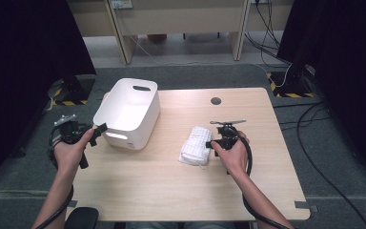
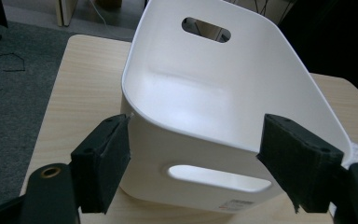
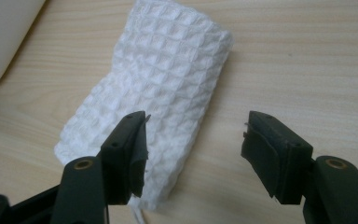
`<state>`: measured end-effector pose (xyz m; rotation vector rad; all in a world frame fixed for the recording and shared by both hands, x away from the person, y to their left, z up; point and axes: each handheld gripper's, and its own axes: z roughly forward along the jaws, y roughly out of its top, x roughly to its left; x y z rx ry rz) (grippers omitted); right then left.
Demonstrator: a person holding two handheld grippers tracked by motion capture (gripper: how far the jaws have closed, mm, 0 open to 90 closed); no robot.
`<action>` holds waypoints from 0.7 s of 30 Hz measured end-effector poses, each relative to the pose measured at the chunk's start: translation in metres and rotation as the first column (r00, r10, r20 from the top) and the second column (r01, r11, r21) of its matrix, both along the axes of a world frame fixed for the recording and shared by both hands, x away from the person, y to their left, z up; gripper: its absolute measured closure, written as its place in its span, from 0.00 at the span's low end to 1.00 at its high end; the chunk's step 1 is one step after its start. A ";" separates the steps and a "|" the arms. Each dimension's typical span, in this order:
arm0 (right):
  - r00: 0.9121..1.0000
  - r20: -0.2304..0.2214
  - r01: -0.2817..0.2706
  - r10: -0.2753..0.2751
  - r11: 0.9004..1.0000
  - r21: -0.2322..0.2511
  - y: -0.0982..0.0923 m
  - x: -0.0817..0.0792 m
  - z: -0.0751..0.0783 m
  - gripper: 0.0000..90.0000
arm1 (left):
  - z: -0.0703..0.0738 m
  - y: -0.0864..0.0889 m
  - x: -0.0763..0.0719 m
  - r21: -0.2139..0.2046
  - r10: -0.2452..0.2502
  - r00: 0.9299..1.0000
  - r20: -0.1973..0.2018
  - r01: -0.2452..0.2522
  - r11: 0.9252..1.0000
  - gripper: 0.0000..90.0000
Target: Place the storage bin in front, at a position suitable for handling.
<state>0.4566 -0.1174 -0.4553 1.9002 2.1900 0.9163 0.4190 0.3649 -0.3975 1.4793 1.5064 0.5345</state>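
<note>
On the pale wooden table (image 1: 171,186) we found the folded white waffle-weave cloth (image 1: 196,145) unstowed beside the empty white plastic bin (image 1: 128,112); left gripper (image 1: 96,131) and right gripper (image 1: 211,143) both spread, holding nothing.

We are looking at a lab or test room set up for recording. A pale wooden table with a round cable hole (image 1: 216,100) is standing on grey carpet (image 1: 195,76); black curtains (image 1: 24,47) are hanging at nine and three o'clock, loose cables (image 1: 271,28) are trailing at one o'clock, and yellow-black hazard tape (image 1: 290,94) is marking the floor.
</note>
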 end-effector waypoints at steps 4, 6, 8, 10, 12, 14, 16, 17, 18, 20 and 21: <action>1.000 -0.021 0.012 -0.012 1.000 0.002 0.006 0.009 -0.006 0.42 | -0.004 -0.004 0.011 -0.004 0.016 0.999 -0.049 -0.016 1.000 0.30; 0.999 -0.028 0.015 -0.015 1.000 -0.002 0.011 0.012 -0.009 0.42 | -0.007 -0.001 0.016 -0.003 0.018 0.999 -0.041 -0.019 1.000 0.33; 0.999 -0.035 0.006 -0.006 1.000 -0.005 0.016 0.014 -0.014 0.42 | -0.010 0.001 0.021 -0.016 0.038 0.998 -0.050 -0.039 0.999 0.35; 0.999 -0.046 -0.005 0.004 1.000 -0.015 0.020 0.016 -0.018 0.42 | -0.011 0.001 0.026 -0.014 0.049 0.997 -0.062 -0.050 0.999 0.37; 0.999 -0.046 -0.001 0.000 1.000 -0.016 0.024 0.019 -0.021 0.42 | -0.012 0.002 0.029 -0.002 0.064 0.996 -0.066 -0.064 0.998 0.40; 0.999 -0.047 0.001 -0.002 1.000 -0.019 0.025 0.020 -0.021 0.42 | -0.012 0.003 0.032 0.017 0.070 0.995 -0.066 -0.069 0.997 0.45; 0.999 -0.053 0.004 -0.005 1.000 -0.031 0.026 0.021 -0.022 0.42 | -0.011 0.004 0.034 0.035 0.074 0.995 -0.069 -0.072 0.997 0.50; 0.999 -0.051 0.001 -0.003 0.999 -0.033 0.026 0.021 -0.024 0.42 | -0.010 0.005 0.035 0.054 0.074 0.995 -0.068 -0.070 0.996 0.53; 0.998 -0.057 0.004 -0.006 1.000 -0.031 0.026 0.021 -0.025 0.42 | -0.010 0.004 0.036 0.065 0.072 0.995 -0.068 -0.067 0.996 0.54; 0.998 -0.057 0.000 -0.002 0.999 -0.040 0.026 0.021 -0.027 0.42 | -0.009 0.003 0.038 0.093 0.071 0.995 -0.063 -0.065 0.994 0.57; 0.998 -0.057 -0.001 -0.001 0.999 -0.042 0.027 0.022 -0.027 0.42 | -0.009 0.003 0.040 0.099 0.066 0.996 -0.065 -0.060 0.993 0.59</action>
